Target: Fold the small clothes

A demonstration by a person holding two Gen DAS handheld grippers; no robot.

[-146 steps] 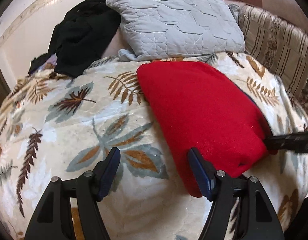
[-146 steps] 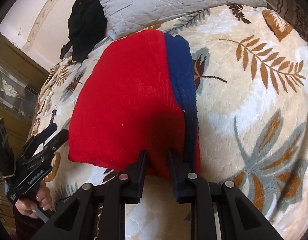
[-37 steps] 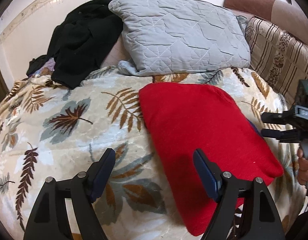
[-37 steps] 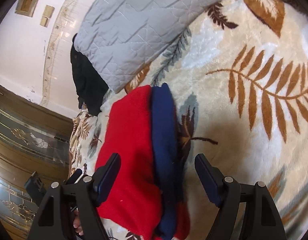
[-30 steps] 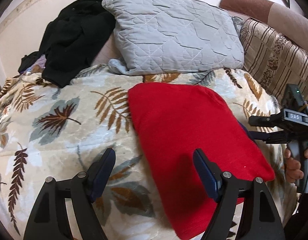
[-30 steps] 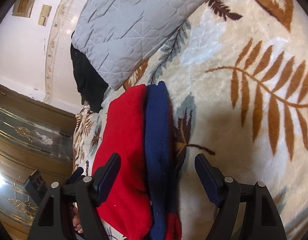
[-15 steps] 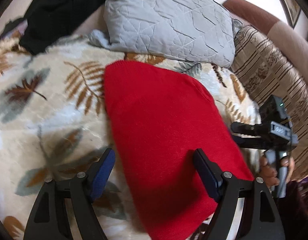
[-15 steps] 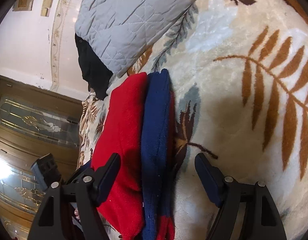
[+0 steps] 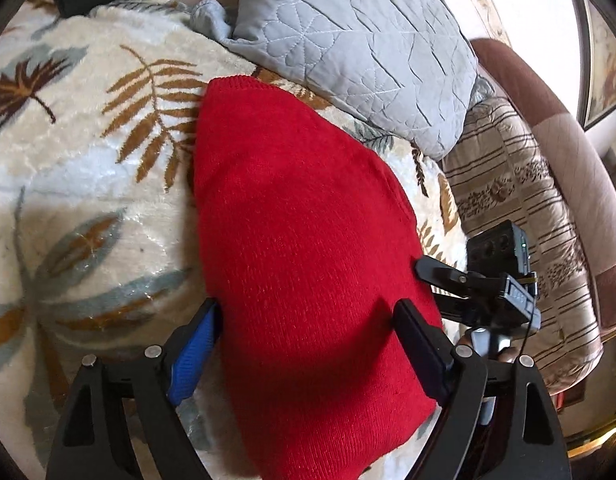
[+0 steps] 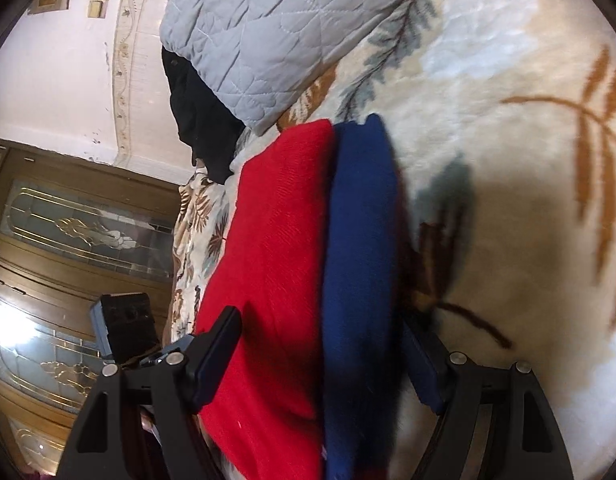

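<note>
Left wrist view: a plush cream blanket [image 9: 87, 168] printed with brown and grey-blue leaves covers the bed. A grey quilted pillow [image 9: 348, 44] lies at 12 o'clock, a striped beige cushion [image 9: 520, 208] at 3 o'clock, with a brown padded edge [image 9: 564, 152] curving behind it. The red knit [image 9: 303, 240], folded into a thick rounded slab of fine ribbed weave, lies at the centre, running from 11 to 5 o'clock. The left gripper [image 9: 303, 340] hangs over its near half, jaws opening, one blue pad [image 9: 191, 344] just off the knit's left edge and the other finger over its right part; nothing is clamped. At 4 o'clock the right gripper [image 9: 484, 284], black, is held by a hand [image 9: 480, 344] beside the knit's right edge

Right wrist view: the same blanket [image 10: 508, 80] fills the right side, the pillow [image 10: 275, 28] at 12 o'clock, dark clothing [image 10: 199, 132] under its corner at 10 o'clock. A white wall [image 10: 63, 72] with a patterned border and a wooden door [image 10: 59, 248] with leaded glass stand at 9 o'clock. The knit [image 10: 267, 264] shows a navy band [image 10: 360, 264] along its right side. The right gripper [image 10: 324, 356] straddles the band and part of the red, fingers spread wide, released. The left gripper [image 10: 127, 332] shows at 8 o'clock
</note>
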